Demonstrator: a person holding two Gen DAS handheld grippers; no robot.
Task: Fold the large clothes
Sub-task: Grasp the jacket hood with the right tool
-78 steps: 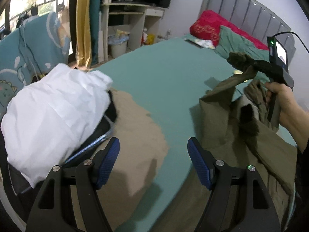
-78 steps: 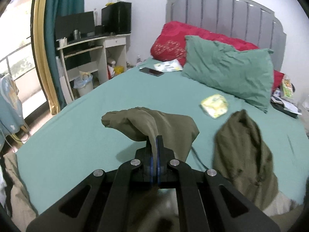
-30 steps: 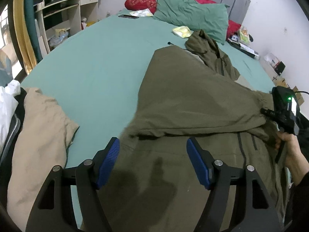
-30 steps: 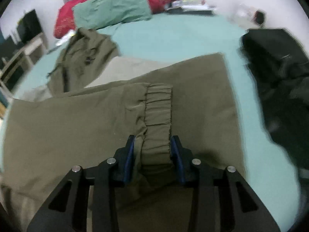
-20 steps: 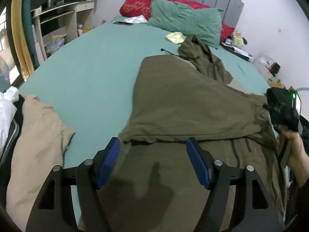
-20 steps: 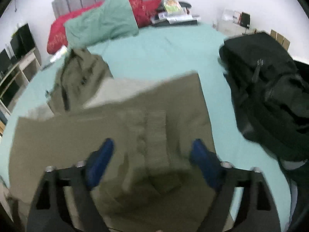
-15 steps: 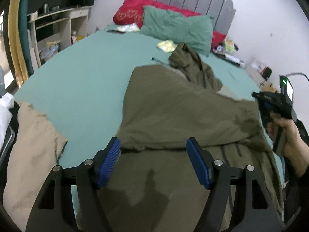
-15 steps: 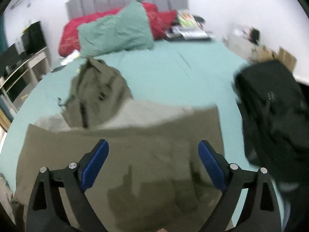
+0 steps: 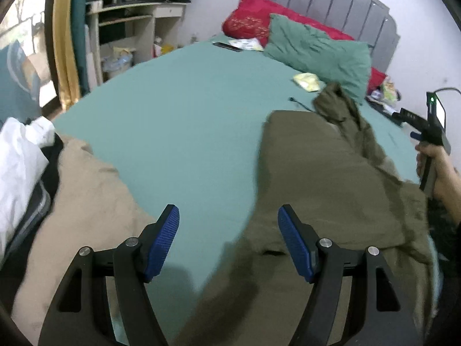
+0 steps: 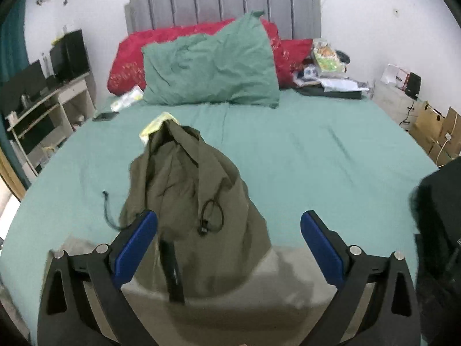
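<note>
- Left gripper: jaws spread wide, nothing between the blue pads, hovering above the near edge of the bed.
- Below and to the right of it: olive jacket spread flat on the teal sheet, near hem under the right finger.
- To its left: tan cloth lying on the bed edge, a white garment piled beyond that.
- Right gripper: jaws opening, already very wide, gripping nothing; held above the jacket, clear of the fabric.
- Seen from the left wrist: right gripper at the far right edge in a hand, raised over the jacket's side.
- Straight ahead of the right gripper: jacket hood bunched up, drawstrings loose on it, pale lining showing at the collar.
- Beyond the hood: small yellow packet, phone, green pillow leaning on a red one, grey headboard.
- At the right: dark bag at the bed's side, clutter by the pillows, boxes on the floor.
- At the left: desk with shelves, curtain.
</note>
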